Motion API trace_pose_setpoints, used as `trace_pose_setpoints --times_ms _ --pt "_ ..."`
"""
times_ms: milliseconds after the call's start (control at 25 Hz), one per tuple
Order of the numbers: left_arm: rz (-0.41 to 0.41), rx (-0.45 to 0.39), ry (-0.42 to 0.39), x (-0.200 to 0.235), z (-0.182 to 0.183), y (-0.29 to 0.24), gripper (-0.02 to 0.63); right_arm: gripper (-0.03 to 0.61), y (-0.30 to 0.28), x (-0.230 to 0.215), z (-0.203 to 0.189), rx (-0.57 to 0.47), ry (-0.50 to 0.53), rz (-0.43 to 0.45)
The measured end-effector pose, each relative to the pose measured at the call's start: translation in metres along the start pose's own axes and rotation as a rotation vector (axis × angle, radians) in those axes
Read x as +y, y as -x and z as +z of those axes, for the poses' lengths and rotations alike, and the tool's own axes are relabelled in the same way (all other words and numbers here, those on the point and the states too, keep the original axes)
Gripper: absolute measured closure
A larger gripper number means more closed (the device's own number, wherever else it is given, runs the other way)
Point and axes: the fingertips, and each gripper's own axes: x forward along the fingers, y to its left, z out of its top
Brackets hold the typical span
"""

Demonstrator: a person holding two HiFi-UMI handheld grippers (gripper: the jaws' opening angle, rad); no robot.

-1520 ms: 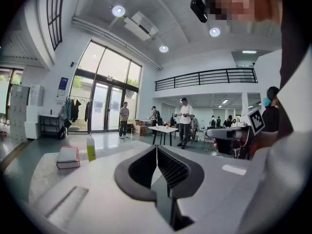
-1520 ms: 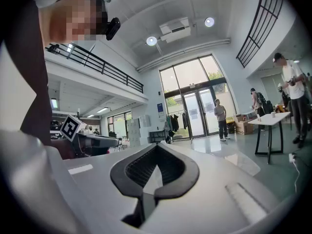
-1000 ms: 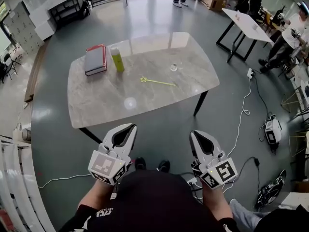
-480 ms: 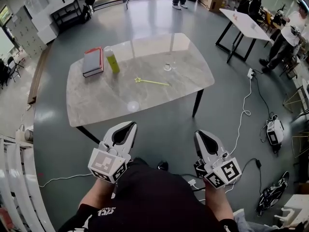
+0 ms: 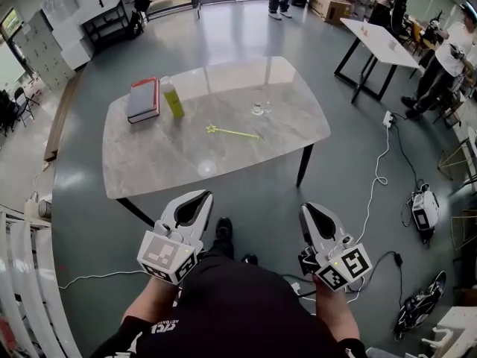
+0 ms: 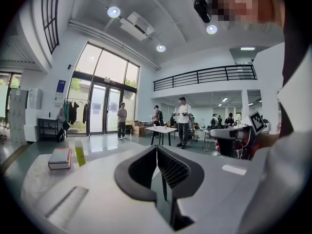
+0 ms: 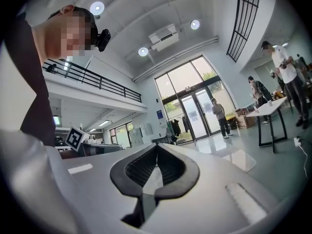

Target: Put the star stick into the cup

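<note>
The yellow star stick (image 5: 232,133) lies flat near the middle of the marble table (image 5: 149,162), star end to the left. A small clear cup (image 5: 258,108) stands upright just beyond its right end. My left gripper (image 5: 200,195) and right gripper (image 5: 305,208) hang well short of the table's near edge, in front of the person's body. Both are shut with nothing between the jaws; the tips meet in the left gripper view (image 6: 157,147) and the right gripper view (image 7: 157,146).
A red-edged book (image 5: 143,99) and a yellow-green bottle (image 5: 172,96) stand at the table's far left. A second table (image 5: 376,36) and people stand at the back right. Cables (image 5: 376,174) and devices lie on the floor to the right.
The table and its objects have shifted a little in the head view as the person moves. Both grippers stay shut and keep much the same place in the picture.
</note>
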Motion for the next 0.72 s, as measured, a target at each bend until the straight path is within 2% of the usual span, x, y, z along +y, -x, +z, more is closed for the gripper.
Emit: trace_pose_setpoints --times_ms 360,720 --pt "0.020 0.003 0.024 0.038 0.001 -0.028 0.607 0.563 -0.044 -0.016 -0.003 0.042 -0.009 0.014" --pt "0.018 0.013 0.062 0.107 -0.002 -0.070 0.607 0.561 -0.132 -0.031 -0.008 0.099 -0.002 0.031"
